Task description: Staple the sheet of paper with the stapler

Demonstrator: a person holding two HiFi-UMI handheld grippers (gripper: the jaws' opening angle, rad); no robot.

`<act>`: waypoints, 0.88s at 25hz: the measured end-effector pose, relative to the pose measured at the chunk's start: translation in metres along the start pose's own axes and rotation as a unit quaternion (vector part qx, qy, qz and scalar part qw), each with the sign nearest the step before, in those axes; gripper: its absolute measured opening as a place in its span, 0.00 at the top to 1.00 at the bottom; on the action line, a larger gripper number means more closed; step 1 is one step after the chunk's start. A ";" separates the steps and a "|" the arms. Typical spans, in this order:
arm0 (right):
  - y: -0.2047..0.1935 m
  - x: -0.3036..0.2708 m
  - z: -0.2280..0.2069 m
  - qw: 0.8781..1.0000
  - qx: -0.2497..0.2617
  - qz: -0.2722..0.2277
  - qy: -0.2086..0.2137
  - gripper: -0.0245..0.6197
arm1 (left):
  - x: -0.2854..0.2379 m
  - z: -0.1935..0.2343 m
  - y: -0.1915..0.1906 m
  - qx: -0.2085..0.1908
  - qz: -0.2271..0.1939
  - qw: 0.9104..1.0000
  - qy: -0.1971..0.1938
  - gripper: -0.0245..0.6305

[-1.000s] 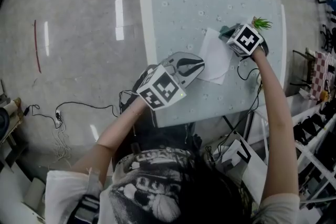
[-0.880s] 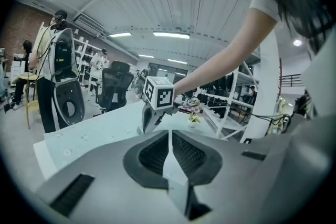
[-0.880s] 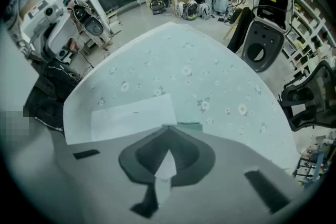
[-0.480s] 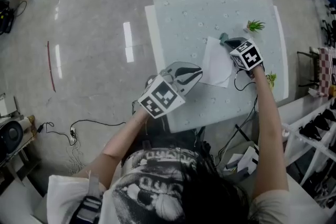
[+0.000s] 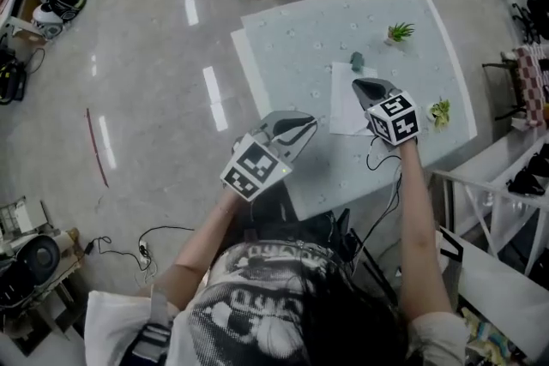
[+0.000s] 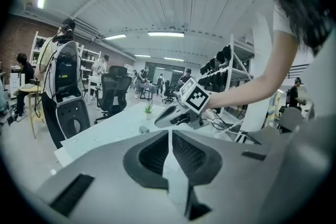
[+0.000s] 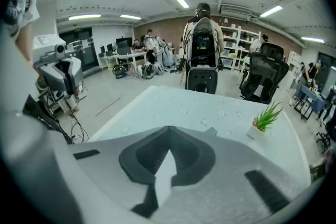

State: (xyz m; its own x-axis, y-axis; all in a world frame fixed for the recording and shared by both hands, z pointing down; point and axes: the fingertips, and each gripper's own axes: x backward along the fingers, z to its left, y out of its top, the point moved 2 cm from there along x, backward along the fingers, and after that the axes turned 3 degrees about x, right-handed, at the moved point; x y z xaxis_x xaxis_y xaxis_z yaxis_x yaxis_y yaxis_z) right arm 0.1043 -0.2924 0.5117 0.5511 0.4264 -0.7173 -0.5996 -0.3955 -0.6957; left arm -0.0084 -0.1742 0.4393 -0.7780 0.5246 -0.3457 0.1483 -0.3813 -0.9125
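Standing here, I see a big pale table (image 5: pixel 292 39) with small dots on it, and a person leans over it with a tool in each hand. The left gripper (image 5: pixel 310 124) is by the near left part of the table. Its two fingers are pressed together and nothing is between them. The right gripper (image 5: pixel 358 84) hangs in the air above the table, with its tips pointing down and away from the person. Its fingers are pressed together too, and they pinch nothing. A white sheet of paper (image 5: pixel 345 111) lies flat on the table. The right gripper is over its far right part, and the left gripper's tips are near its left edge but apart from it. A little white pot (image 7: pixel 256 132) sits near the far side of the table with a spiky green plant (image 7: pixel 268 114) in it. Another small plant (image 5: pixel 441 111) sits near the right edge of the table. The stapler (image 5: pixel 357 61) is small and grey-green. It sits on the table by the far edge of the paper, just past the right gripper's tips, and no finger touches it.
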 end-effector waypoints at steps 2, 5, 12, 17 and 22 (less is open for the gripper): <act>-0.004 0.010 0.015 0.999 -0.025 -0.023 -0.012 0.96 | 0.004 -0.004 -0.006 -0.002 0.005 1.000 -0.006 0.93; -0.012 0.023 0.044 0.997 -0.053 -0.051 -0.024 0.96 | 0.008 -0.010 -0.017 -0.002 0.016 1.000 -0.015 0.93; -0.034 0.048 0.104 0.985 -0.133 -0.098 -0.044 0.96 | 0.007 -0.029 -0.035 -0.007 0.035 0.998 -0.051 0.93; -0.052 0.081 0.132 0.976 -0.170 -0.123 -0.057 0.96 | 0.006 -0.053 -0.044 -0.022 0.054 0.996 -0.074 0.93; -0.072 0.118 0.156 0.971 -0.184 -0.137 -0.069 0.96 | 0.007 -0.075 -0.043 -0.032 0.053 0.995 -0.073 0.93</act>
State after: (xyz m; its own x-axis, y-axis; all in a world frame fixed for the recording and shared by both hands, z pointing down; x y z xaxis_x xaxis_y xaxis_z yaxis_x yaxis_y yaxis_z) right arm 0.1217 -0.0870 0.4829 0.5614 0.6518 -0.5099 -0.1796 -0.5055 -0.8439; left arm 0.0261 -0.0969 0.4597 -0.8359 0.3655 -0.4095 0.2695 -0.3766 -0.8863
